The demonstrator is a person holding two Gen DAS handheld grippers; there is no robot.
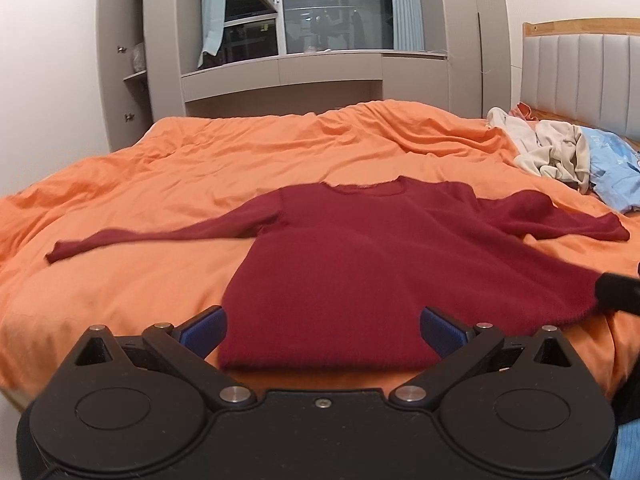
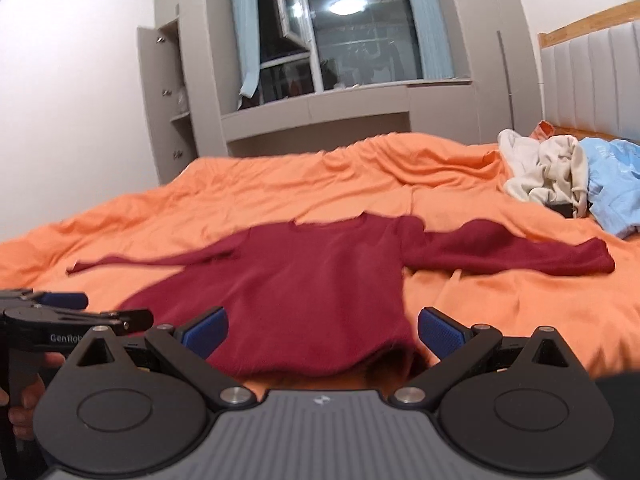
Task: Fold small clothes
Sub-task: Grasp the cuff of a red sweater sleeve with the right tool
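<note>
A dark red long-sleeved sweater (image 1: 360,264) (image 2: 304,292) lies flat on the orange bed cover (image 1: 160,184), neck away from me, both sleeves spread out to the sides. My left gripper (image 1: 323,334) is open just above the sweater's near hem, its blue pads on either side of the hem. My right gripper (image 2: 322,334) is also open, over the hem's right corner, with nothing held. The left gripper (image 2: 68,312) shows at the left edge of the right wrist view, held by a hand. The right gripper's black tip (image 1: 618,292) enters the left wrist view at the right edge.
A heap of cream clothes (image 1: 548,148) (image 2: 548,168) and a light blue garment (image 1: 616,172) (image 2: 616,184) lie at the far right by the padded headboard (image 1: 580,72). A grey cabinet and window wall (image 1: 304,64) stands behind the bed.
</note>
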